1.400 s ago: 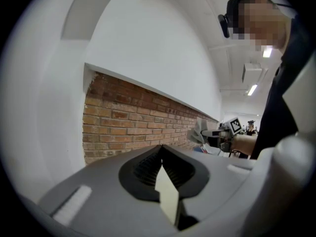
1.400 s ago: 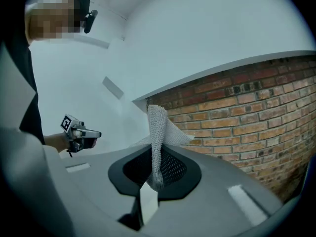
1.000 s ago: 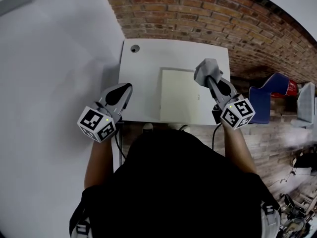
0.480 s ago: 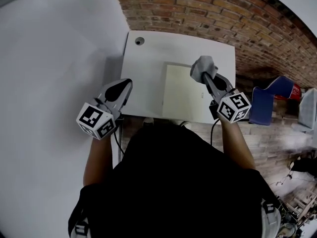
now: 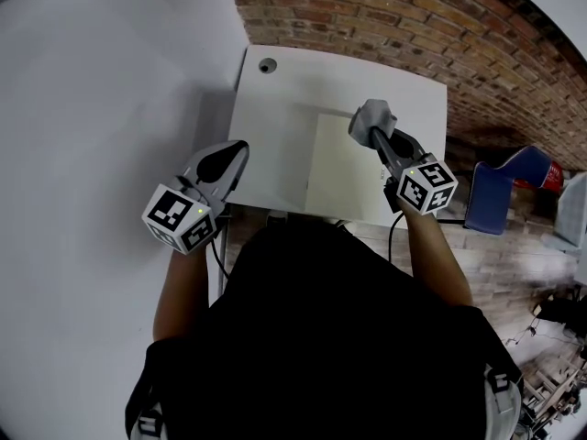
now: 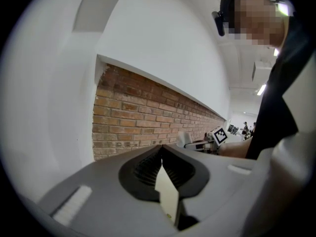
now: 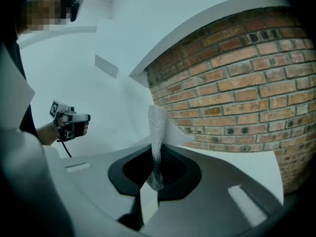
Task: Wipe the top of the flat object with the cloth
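A pale, flat square panel point(image 5: 344, 168) lies on the white table point(image 5: 275, 117) in the head view. My right gripper point(image 5: 373, 137) is shut on a grey mesh cloth point(image 5: 374, 117), held over the panel's far right part. In the right gripper view the cloth point(image 7: 158, 127) stands up from between the closed jaws. My left gripper point(image 5: 231, 150) hangs at the table's near left edge, jaws together with nothing in them; its own view shows the closed jaws point(image 6: 162, 149) pointing at the brick wall.
A brick wall point(image 5: 385, 26) runs behind the table and a white wall point(image 5: 101, 90) stands to its left. A round hole point(image 5: 267, 64) sits at the table's far left corner. A blue chair point(image 5: 500, 195) stands to the right.
My right gripper has carried the cloth leftwards, from the panel's right edge inward over its top. The left gripper has stayed in place.
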Demonstrator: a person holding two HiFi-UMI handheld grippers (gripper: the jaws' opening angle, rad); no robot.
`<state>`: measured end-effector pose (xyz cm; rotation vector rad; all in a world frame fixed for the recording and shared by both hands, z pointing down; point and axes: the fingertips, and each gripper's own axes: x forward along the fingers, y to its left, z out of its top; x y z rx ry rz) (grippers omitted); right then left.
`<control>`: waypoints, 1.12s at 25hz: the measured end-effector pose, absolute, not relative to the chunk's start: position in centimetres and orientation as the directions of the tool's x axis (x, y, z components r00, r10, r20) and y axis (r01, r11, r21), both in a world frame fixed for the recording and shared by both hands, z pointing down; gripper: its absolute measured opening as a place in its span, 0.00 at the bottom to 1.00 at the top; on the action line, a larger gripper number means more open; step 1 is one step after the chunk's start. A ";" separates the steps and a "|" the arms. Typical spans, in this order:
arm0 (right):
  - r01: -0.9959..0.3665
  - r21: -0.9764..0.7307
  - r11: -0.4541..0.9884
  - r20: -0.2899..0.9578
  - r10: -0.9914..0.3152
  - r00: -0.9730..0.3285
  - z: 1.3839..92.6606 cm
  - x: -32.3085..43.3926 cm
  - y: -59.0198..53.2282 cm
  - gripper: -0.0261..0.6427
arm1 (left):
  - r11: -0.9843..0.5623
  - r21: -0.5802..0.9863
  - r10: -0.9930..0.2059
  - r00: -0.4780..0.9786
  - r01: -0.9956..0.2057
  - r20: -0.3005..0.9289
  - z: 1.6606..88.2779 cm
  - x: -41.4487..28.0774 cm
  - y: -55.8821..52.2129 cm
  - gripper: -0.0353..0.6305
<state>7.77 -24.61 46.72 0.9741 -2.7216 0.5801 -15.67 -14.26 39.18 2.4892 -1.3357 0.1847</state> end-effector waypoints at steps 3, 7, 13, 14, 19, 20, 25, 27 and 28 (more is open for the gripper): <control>-0.641 -0.307 0.704 0.325 -0.556 -0.765 47.8 7.2 -24.9 0.06 | -0.516 0.217 -0.787 0.559 -0.828 0.261 39.7 -15.9 -14.5 0.06; -0.636 -0.318 0.703 0.343 -0.541 -0.768 49.0 6.4 -25.3 0.06 | -0.509 0.223 -0.790 0.554 -0.832 0.264 39.8 -16.4 -14.8 0.06; -0.623 -0.334 0.707 0.376 -0.506 -0.776 51.3 4.9 -25.9 0.06 | -0.498 0.227 -0.793 0.545 -0.837 0.272 40.3 -17.0 -15.3 0.06; -0.620 -0.337 0.708 0.382 -0.499 -0.778 51.7 4.6 -26.0 0.06 | -0.496 0.229 -0.793 0.544 -0.838 0.275 40.4 -17.0 -15.4 0.06; -0.606 -0.361 0.709 0.408 -0.465 -0.786 53.7 3.3 -26.0 0.06 | -0.484 0.229 -0.796 0.534 -0.844 0.286 40.3 -17.5 -15.4 0.06; -0.604 -0.363 0.710 0.414 -0.458 -0.787 54.1 3.0 -26.0 0.06 | -0.482 0.228 -0.797 0.531 -0.846 0.288 40.3 -17.7 -15.4 0.06; -0.594 -0.367 0.716 0.447 -0.424 -0.788 56.2 1.8 -26.4 0.06 | -0.469 0.225 -0.803 0.518 -0.854 0.293 40.3 -18.7 -15.6 0.06; -0.589 -0.371 0.718 0.460 -0.408 -0.788 57.1 1.4 -26.5 0.06 | -0.468 0.223 -0.804 0.516 -0.855 0.294 40.2 -18.8 -15.7 0.06; -0.585 -0.374 0.720 0.465 -0.400 -0.789 57.5 1.2 -26.4 0.06 | -0.467 0.221 -0.804 0.516 -0.856 0.295 40.3 -18.8 -15.7 0.06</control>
